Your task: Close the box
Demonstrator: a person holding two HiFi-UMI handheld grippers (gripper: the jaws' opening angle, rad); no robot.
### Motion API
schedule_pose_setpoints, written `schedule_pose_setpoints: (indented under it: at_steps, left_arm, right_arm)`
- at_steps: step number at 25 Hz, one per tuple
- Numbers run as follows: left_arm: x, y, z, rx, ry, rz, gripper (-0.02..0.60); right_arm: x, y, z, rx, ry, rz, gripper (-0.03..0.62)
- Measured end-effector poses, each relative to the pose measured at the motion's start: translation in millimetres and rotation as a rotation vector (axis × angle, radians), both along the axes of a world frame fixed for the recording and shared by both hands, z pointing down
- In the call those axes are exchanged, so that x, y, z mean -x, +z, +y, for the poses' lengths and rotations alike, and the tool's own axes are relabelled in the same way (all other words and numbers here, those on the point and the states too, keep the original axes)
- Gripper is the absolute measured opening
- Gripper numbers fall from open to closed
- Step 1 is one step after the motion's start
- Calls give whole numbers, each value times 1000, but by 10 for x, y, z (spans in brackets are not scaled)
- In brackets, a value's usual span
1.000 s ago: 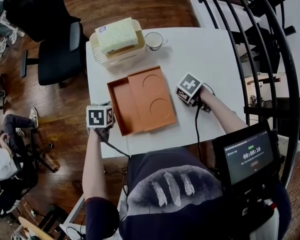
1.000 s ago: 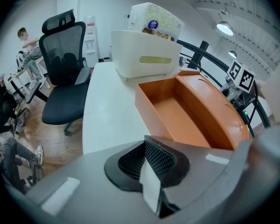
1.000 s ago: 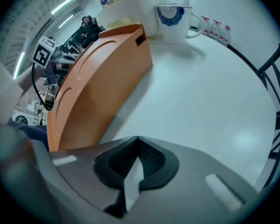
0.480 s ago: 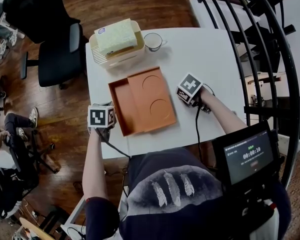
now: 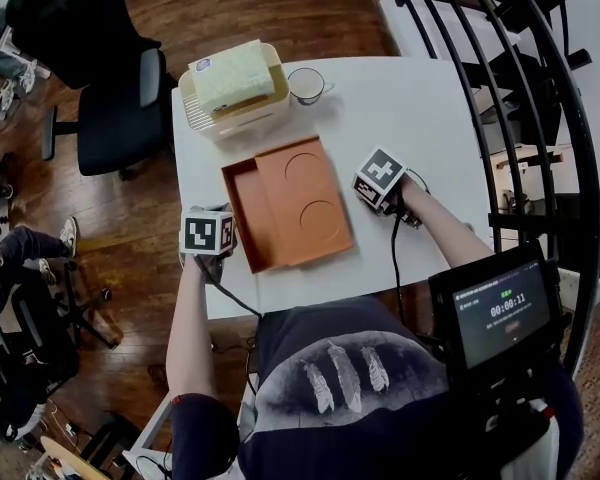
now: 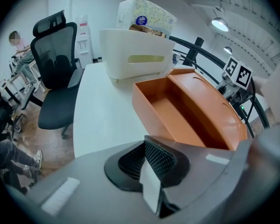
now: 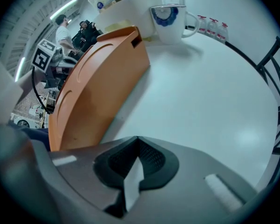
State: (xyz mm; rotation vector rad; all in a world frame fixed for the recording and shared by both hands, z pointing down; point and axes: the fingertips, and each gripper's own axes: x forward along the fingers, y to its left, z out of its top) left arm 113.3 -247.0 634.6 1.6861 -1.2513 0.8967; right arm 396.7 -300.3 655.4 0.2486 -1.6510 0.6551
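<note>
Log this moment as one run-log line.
stage: box not yet closed | lid: tilted, box's left part uncovered | left gripper: shut, empty, at box's left side | right gripper: shut, empty, beside lid's right edge

Office: swivel chairs (image 5: 115, 78), white table (image 5: 420, 128)

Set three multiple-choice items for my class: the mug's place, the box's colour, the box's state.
1. The mug stands: A) on the table, beside the white basket; B) inside that basket; C) under that table.
2. The box is: A) blue; B) orange; C) green.
3. The lid: A) covers the box fully; B) lies offset, leaving part open; C) is missing.
Answers: 1A, it stands by the basket on the tabletop; 2B, body and lid are orange; 3B, the box's left part shows uncovered.
</note>
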Motion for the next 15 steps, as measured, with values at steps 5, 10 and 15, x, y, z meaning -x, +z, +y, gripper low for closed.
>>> schedule_pose_setpoints:
  at_steps: [5,10,15]
  left_arm:
    - [-25,12,2,4,10,5,15]
    - [-61,20,-19,2,18,14,15]
    - [-86,13,-25,3,24,15,15]
  right_arm:
    - [3,8,4,13,2,0,5]
    - [8,20,8,20,5,-3,5]
    - [7,20,12,39,24,-19,5]
